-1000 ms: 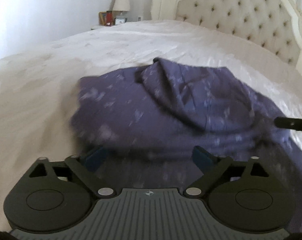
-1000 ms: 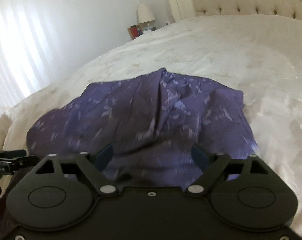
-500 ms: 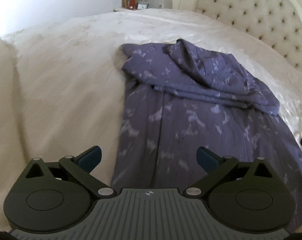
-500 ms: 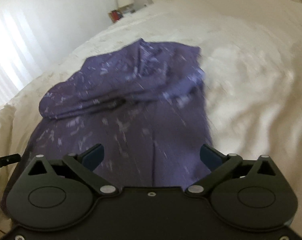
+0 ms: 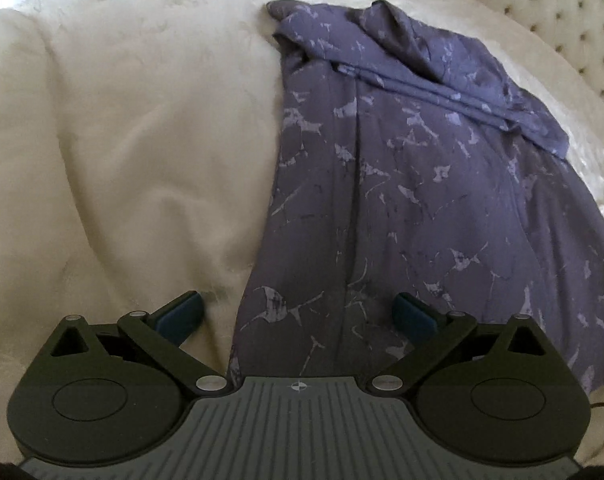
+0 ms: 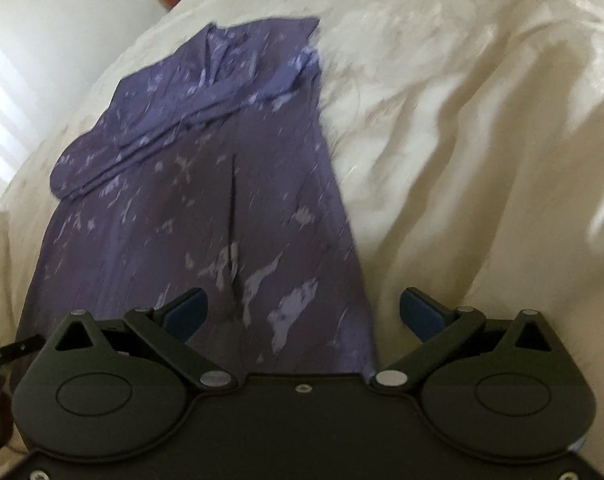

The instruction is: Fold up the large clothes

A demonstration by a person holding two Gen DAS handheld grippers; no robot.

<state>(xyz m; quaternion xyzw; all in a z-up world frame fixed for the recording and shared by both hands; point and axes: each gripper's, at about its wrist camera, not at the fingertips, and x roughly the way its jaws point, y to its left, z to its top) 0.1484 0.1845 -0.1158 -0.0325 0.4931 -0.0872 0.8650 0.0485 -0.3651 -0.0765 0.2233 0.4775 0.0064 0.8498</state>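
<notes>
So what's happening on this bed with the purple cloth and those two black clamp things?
A person is folding a large purple patterned garment laid out on a cream bedspread. They work with a handheld gripper in each hand. The garment's far end is already folded over. Both the left gripper and the right gripper hang open above its near end, gripping nothing.

We have two wrist fisheye views, each looking forward and steeply down along its gripper's fingers, close above the bed [image 5: 122,140]. The left view faces the headboard [image 5: 541,12]; the right view is blurred. Both share the purple garment [image 5: 421,200] [image 6: 202,180].
</notes>
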